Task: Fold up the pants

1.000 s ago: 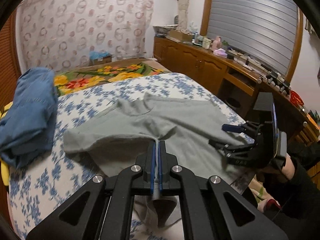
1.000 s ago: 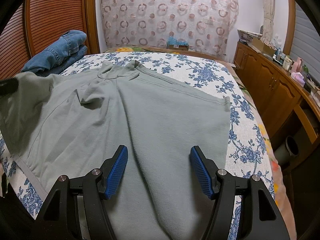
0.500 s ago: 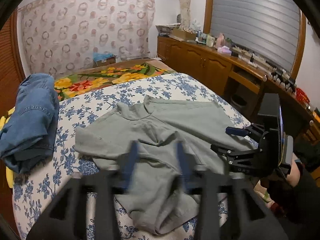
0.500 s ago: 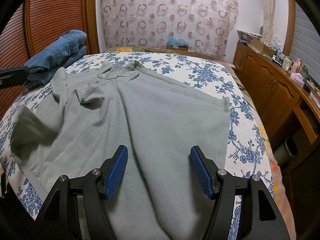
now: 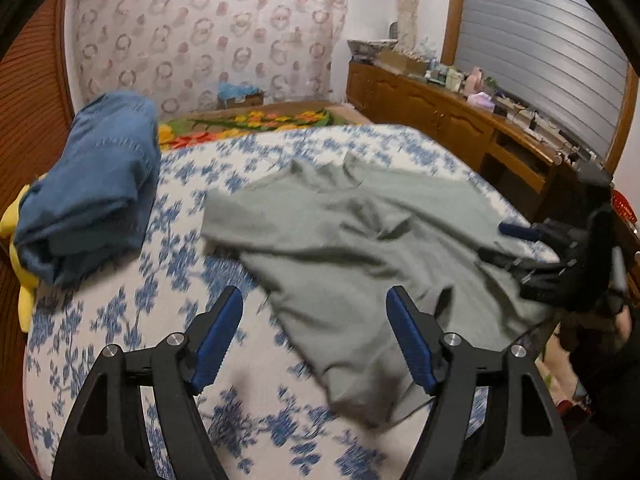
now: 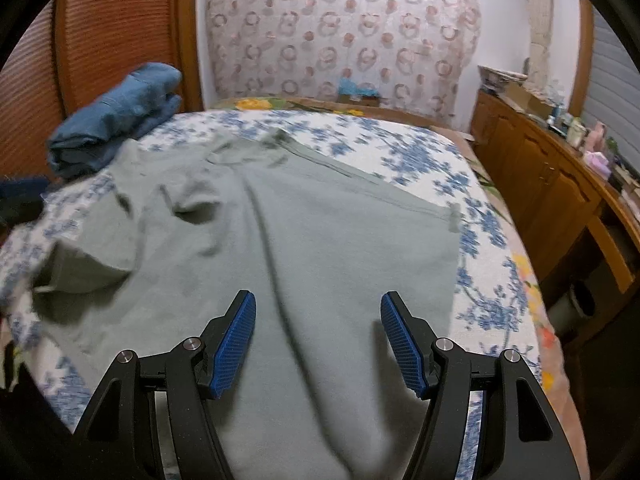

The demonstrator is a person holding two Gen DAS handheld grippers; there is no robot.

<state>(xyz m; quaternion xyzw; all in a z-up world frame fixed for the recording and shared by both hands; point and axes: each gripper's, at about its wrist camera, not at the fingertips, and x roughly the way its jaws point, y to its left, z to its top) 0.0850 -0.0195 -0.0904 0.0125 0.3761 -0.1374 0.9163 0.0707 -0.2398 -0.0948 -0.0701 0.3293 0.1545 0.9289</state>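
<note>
Two sets of jaws, both standing apart with nothing pinched; going left to right. Far left: folded blue jeans (image 5: pixel 86 184) parked at the bed's edge, probably finished and shoved clear of the working area. Next, the left gripper (image 5: pixel 314 344) over bare floral bedspread (image 5: pixel 120 320), blue pads wide, nothing clamped — only the near flap of the grey-green pants (image 5: pixel 360 248) lying in front of the right pad. Then the pants themselves, sprawled across the middle of the bed, left side rumpled and doubled onto itself, right leg flat; looks like an early fold, far from a tidy stack. Right gripper (image 6: pixel 318 340) hovering low over the smooth cloth, pads apart, touching nothing as far as can be told; likely waiting to pick an edge.

Versus a second back: left jaws were clamped tight on a bunch of fabric lifted off the bed; since then spread apart, cloth dropped in a loose heap, view swung toward the jeans side. Right view barely changed — just blurrier.
</note>
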